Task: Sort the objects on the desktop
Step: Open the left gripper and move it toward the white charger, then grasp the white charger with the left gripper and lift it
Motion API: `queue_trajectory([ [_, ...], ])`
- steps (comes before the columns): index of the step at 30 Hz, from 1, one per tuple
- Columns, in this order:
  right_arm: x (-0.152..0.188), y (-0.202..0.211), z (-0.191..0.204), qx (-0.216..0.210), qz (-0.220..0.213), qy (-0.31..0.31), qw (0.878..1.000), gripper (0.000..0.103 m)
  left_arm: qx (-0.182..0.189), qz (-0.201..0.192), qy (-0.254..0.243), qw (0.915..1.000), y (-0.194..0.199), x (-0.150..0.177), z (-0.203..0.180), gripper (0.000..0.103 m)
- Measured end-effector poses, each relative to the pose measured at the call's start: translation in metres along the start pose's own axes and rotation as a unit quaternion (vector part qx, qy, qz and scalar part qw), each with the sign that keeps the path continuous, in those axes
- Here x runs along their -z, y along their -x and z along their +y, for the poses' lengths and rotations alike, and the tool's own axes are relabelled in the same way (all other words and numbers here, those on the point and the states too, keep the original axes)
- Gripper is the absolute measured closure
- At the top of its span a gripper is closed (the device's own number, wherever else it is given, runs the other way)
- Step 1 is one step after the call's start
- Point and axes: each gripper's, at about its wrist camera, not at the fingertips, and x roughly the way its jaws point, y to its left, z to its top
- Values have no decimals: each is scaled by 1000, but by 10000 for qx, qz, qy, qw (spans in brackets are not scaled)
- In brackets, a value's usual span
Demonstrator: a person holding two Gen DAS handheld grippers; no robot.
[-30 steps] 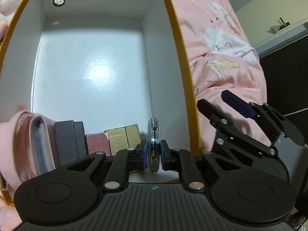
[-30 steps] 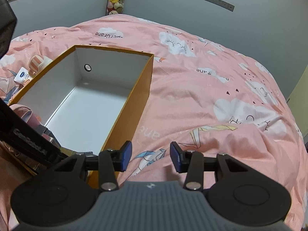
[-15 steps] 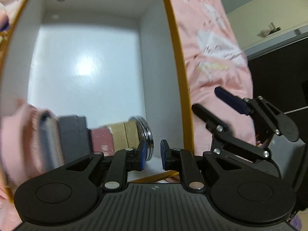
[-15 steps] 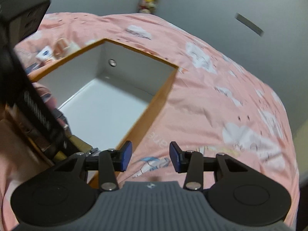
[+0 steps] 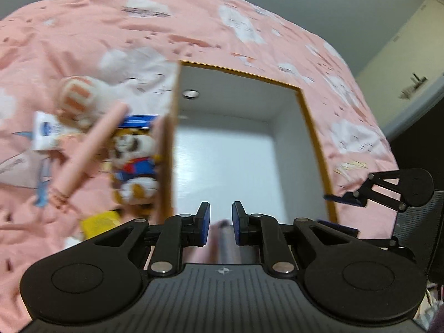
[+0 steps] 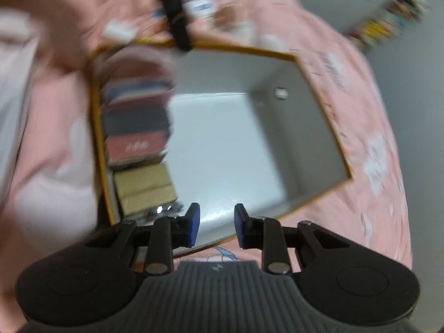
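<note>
Pink cloud-print bedding (image 5: 83,36) fills the background. Left of the orange box (image 5: 319,149) lie a pink pen (image 5: 91,149), a plush toy (image 5: 133,166) and a yellow item (image 5: 100,222), all blurred. Left gripper (image 5: 220,223), which clamped a round metal disc one second ago, now stands narrowly open and empty, raised above the box's near end. Inside the box, a row of small cases (image 6: 138,138) lines the near wall, the disc (image 6: 163,209) last in that row. Right gripper (image 6: 216,229) gapes wider, empty, now over the box edge.
</note>
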Motion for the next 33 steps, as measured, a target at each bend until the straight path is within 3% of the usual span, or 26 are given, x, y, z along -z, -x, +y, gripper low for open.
queue_trajectory([
  [4,-10,-11,3,-494,407,841,9944,76,-87,18,275,9996,-3,1,17,85],
  [9,-18,-24,10,-921,776,1683,9783,76,-191,87,473,9987,-7,4,37,85],
  [16,-24,-36,12,-1365,955,1749,9704,78,-403,58,697,9967,0,5,68,83],
  [22,-22,-28,4,-1299,1001,1672,9722,78,-764,169,454,9959,4,8,85,83],
  [25,-28,-11,-8,-1103,781,1533,9789,78,-998,231,432,9938,7,10,96,80],
  [29,-49,14,-35,-837,-33,554,9949,76,-1255,399,645,9892,7,13,116,75],
  [33,-79,24,-42,-862,-899,-345,9916,75,-1429,535,637,9862,4,17,122,75],
])
